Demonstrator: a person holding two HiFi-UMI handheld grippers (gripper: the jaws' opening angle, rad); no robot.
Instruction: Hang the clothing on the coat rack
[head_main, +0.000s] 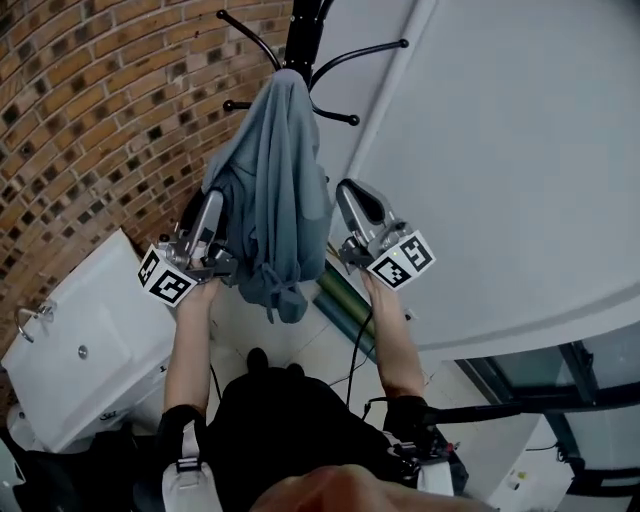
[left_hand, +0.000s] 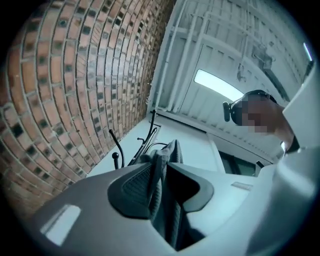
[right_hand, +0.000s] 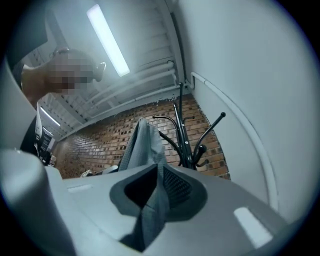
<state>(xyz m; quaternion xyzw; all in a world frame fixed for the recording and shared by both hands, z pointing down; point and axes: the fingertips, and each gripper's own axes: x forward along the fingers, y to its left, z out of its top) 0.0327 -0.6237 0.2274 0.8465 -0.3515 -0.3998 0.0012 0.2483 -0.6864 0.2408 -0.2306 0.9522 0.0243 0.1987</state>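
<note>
A grey-blue garment (head_main: 275, 190) hangs by its top from an upper hook of the black coat rack (head_main: 305, 30) and drapes down between my two grippers. My left gripper (head_main: 212, 205) is at the garment's left edge. In the left gripper view a fold of the cloth (left_hand: 159, 192) lies against the left pad, with a dark gap to the right pad, so the left gripper (left_hand: 165, 172) is open. My right gripper (head_main: 352, 195) is at the garment's right edge. Its own view shows the cloth (right_hand: 150, 205) against the right pad and a gap on the left; the right gripper (right_hand: 155, 172) is open.
A brick wall (head_main: 90, 120) stands behind and left of the rack, a white wall (head_main: 500, 150) to the right. Free black hooks (head_main: 380, 45) stick out of the pole. A white cabinet (head_main: 80, 340) sits low on the left, green rolls (head_main: 345, 300) on the floor.
</note>
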